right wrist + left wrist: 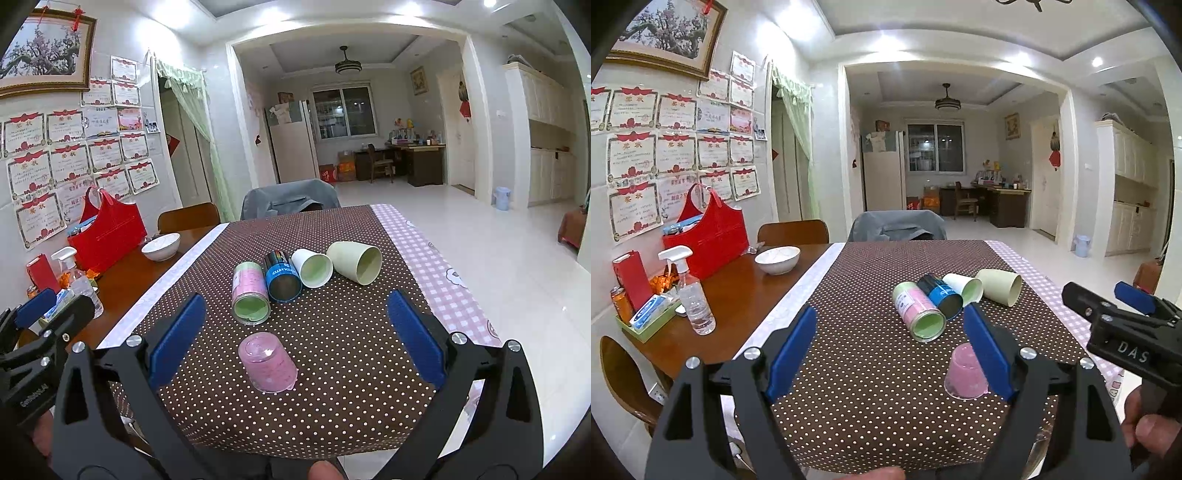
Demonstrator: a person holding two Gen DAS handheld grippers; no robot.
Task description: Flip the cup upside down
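Observation:
A clear pink cup [267, 363] stands upside down, rim down, on the brown dotted cloth [332, 332]; it also shows in the left wrist view [964, 373], partly behind my left gripper's right finger. Beyond it several cups lie on their sides in a row: a pink-labelled cup [250, 291], a dark blue can-like cup [282, 277], a white paper cup [312, 267] and a cream cup [354, 262]. My left gripper [892, 354] is open and empty, left of the pink cup. My right gripper [295, 343] is open, the pink cup between its fingers but untouched.
On the bare wood at the left stand a white bowl [777, 259], a spray bottle [692, 295], a red bag [709, 236] and a green tray [646, 321]. A chair with grey cloth [897, 226] is at the far end. The table edge drops off at right.

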